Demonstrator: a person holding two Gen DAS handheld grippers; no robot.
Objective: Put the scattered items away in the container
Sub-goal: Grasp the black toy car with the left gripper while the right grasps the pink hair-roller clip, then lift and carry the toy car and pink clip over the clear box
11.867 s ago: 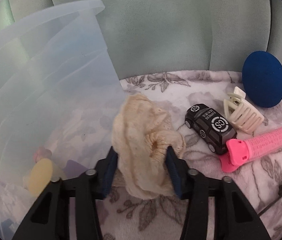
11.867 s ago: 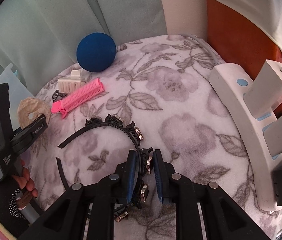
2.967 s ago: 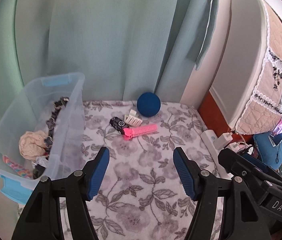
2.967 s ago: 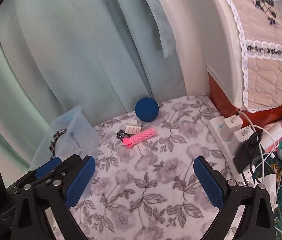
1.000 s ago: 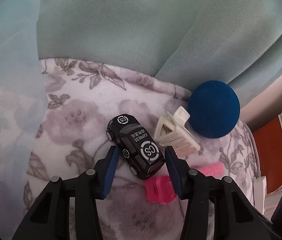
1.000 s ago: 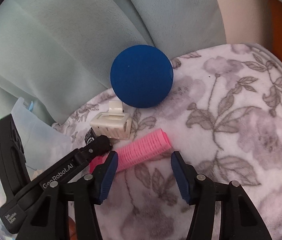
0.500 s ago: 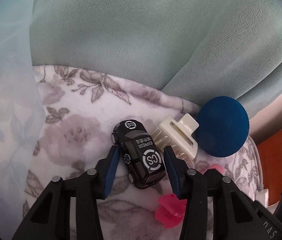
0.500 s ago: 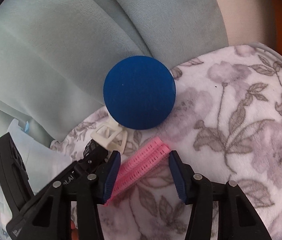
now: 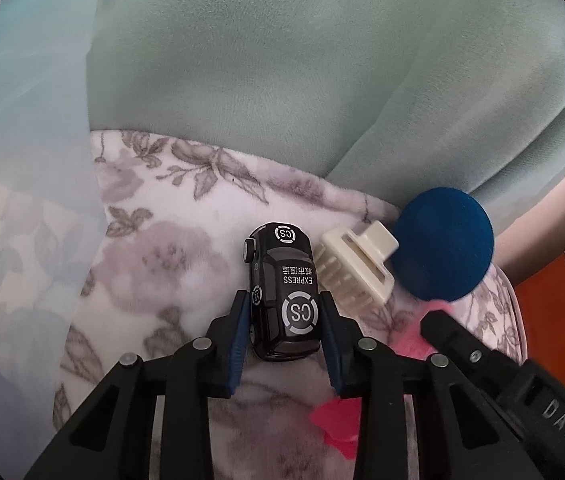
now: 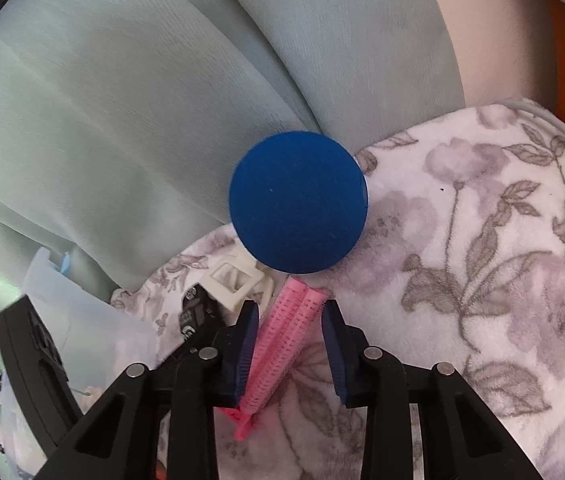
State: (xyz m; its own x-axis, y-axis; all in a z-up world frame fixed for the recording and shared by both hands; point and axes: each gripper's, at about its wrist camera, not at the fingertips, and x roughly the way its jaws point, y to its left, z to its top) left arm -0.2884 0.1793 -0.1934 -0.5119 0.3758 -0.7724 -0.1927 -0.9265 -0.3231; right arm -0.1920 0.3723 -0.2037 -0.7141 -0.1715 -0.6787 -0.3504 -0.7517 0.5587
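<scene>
A black toy car (image 9: 286, 292) lies on the floral blanket (image 9: 162, 248) between the blue pads of my left gripper (image 9: 284, 300); its jaws are closing and both pads touch the car's sides. A pink hair roller (image 10: 286, 344) lies slantwise between the fingers of my right gripper (image 10: 290, 306), whose jaws are closing. The left pad touches the roller, and a narrow gap shows along the right pad. The clear plastic container (image 9: 22, 160) stands to the left.
A cream hair claw (image 9: 356, 272) lies right of the car, against a dark blue ball (image 9: 444, 244). A pale green curtain (image 9: 282, 80) hangs behind. The blanket (image 10: 482, 260) stretches off to the right. The two grippers work close side by side.
Both grippers' jaws have narrowed. The left pads now touch the car, which has turned to lie straight between them. The right fingers have closed in around the pink roller.
</scene>
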